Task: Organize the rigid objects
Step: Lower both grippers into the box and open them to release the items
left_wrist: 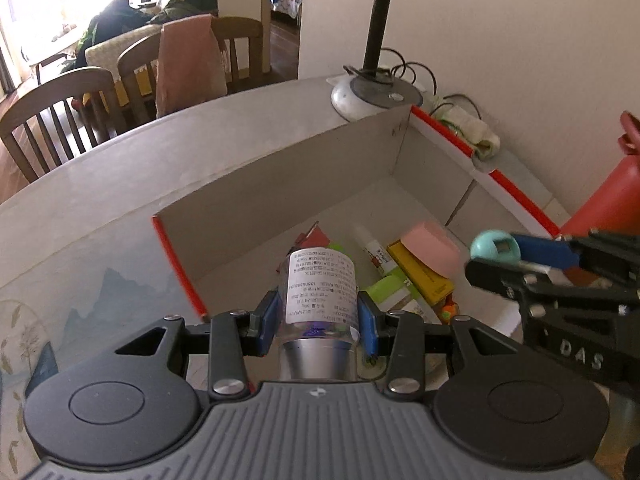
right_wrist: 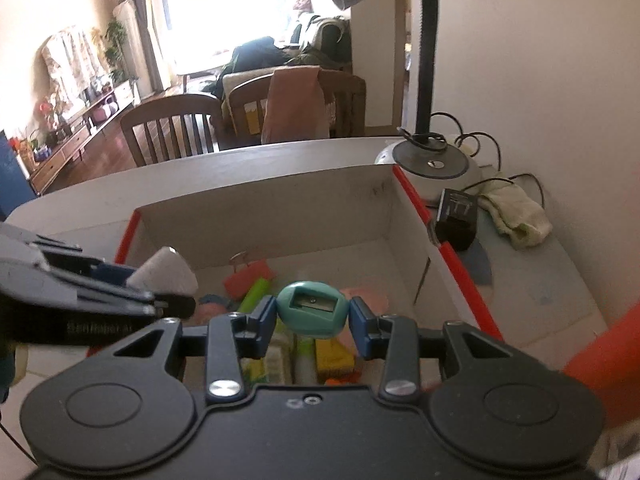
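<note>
**tidy_desk_guy:** So what's going on over on the left side?

**boxwatcher:** Left gripper (left_wrist: 319, 312) has its blue pads squeezed onto a clear little bottle (left_wrist: 321, 292) with a white printed label and a silver cap end. The bottle points forward along the fingers and hangs over the near-left part of the open cardboard box (left_wrist: 280, 184), the one with red edges sitting on the tabletop (left_wrist: 100, 184).

**tidy_desk_guy:** And inside the box?

**boxwatcher:** Going left to right on the box floor: a red clip (left_wrist: 316, 236), a white glue stick (left_wrist: 372, 250), a yellow box (left_wrist: 420, 272) with a pink round container (left_wrist: 432, 248) lying on it, plus some green packaging under the bottle that's too hidden to name.

**tidy_desk_guy:** Right side?

**boxwatcher:** Right gripper (right_wrist: 314, 316) is closed partway, pinching a teal pencil sharpener (right_wrist: 311, 309) between its pads, blade slot facing the camera. It's held above the box's contents, over the middle-right. The left wrist camera shows the same sharpener at the tip of that gripper, near the box's right wall.

**tidy_desk_guy:** Anything past the box?

**boxwatcher:** A desk lamp (right_wrist: 430, 164) with a round base sits at the far right corner, just beside the box, then a black block (right_wrist: 458, 220) and a crumpled pale cloth (right_wrist: 516, 212) by the wall. A red bottle (left_wrist: 608, 196) stands at the far right.
</note>
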Available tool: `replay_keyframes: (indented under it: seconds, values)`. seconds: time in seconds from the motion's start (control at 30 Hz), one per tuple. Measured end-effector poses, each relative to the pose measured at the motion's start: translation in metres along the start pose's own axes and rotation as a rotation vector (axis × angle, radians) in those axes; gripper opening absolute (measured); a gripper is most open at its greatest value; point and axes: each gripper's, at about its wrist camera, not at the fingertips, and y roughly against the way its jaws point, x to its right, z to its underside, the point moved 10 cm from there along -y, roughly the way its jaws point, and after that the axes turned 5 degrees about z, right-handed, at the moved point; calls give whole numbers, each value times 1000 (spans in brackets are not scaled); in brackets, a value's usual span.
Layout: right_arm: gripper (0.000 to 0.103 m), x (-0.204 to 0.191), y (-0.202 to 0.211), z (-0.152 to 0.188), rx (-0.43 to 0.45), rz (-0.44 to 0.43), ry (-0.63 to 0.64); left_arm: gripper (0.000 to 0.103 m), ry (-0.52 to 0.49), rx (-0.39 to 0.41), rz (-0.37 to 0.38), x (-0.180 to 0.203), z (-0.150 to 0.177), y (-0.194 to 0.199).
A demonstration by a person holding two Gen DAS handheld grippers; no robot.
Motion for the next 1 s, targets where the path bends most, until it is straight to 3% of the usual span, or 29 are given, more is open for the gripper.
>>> replay_keyframes:
  seconds: [0.5, 0.67, 1.0]
  values:
    - [38, -9, -72, -16, -137, -20, 58, 41, -20, -71, -5, 7, -3, -46]
    - [38, -10, -80, -8, -179, -29, 72, 41, -7, -95, -2, 3, -1, -55]
    - [39, -11, -78, -7, -176, -20, 79, 40, 9, -143, 11, 1, 8, -67]
